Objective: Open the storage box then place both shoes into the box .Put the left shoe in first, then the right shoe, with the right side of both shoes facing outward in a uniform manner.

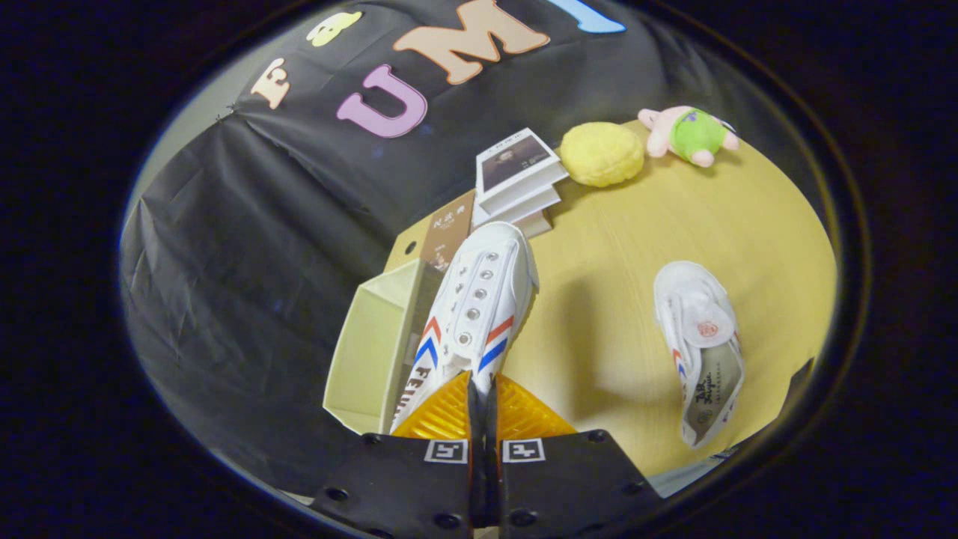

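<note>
Pinched between the two fingers of the gripper (pixel 483 393), which are drawn almost together on its heel edge, a white shoe (pixel 479 299) with red and blue chevrons is held up, its toe pointing away from the camera. It is carried just beside and partly over the pale storage box (pixel 372 344), whose inside is seen to be open and bare, with a brown flap (pixel 438 236) standing at its far end. From this it can be judged that the opening step is done and the first shoe is about to be set in, though nothing has been placed yet. A second white shoe (pixel 700 348) is left lying on the yellow table (pixel 614 299), well apart from the box, and remains to be fetched. Beyond the held shoe a stack of books (pixel 519 180) is seen, then a yellow plush ball (pixel 602 153) and a pink and green soft toy (pixel 688 135).
</note>
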